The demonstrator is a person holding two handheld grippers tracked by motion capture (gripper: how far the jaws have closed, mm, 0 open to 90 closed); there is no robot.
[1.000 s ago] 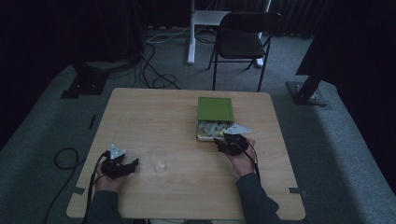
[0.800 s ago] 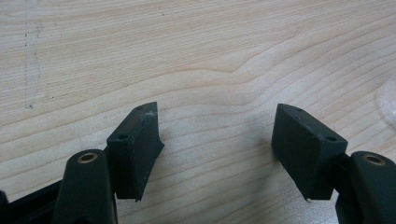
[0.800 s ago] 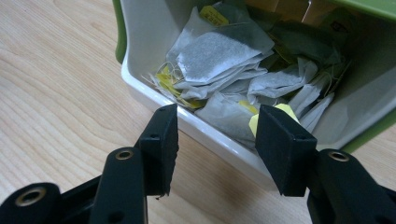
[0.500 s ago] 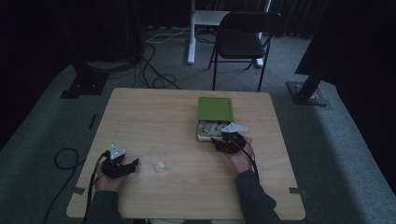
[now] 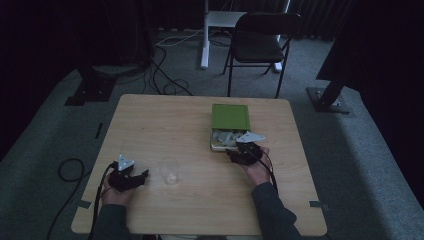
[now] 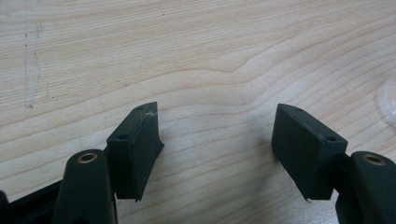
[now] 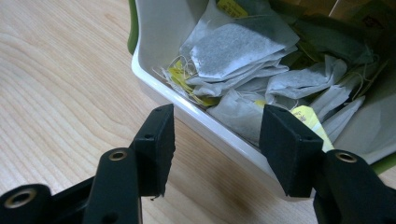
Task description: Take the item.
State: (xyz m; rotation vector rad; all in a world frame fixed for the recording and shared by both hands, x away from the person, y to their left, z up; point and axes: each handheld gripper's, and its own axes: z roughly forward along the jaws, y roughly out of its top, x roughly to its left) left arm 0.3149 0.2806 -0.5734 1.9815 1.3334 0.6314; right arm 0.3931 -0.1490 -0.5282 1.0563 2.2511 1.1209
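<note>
A shallow white box (image 5: 216, 146) with a green lid (image 5: 230, 116) stands on the wooden table (image 5: 165, 125), right of centre. It holds several tea bags (image 7: 233, 46) with yellow tags. My right gripper (image 5: 239, 152) is at the box's near edge. In the right gripper view my right gripper (image 7: 217, 116) is open and straddles the white rim (image 7: 187, 105). Its jaws have just been closing a little, and the pads press on nothing. My left gripper (image 5: 142, 176) rests at the front left, open over bare wood (image 6: 217, 116). A clear glass cup (image 5: 170, 171) stands just right of it.
A black chair (image 5: 260, 42) and a white post (image 5: 205, 35) stand on the grey carpet beyond the table. Cables (image 5: 165, 75) lie on the floor at the back left. Dark stands flank the table at both sides.
The right gripper has edged slightly to the left at the box's near rim. The left gripper has kept still.
</note>
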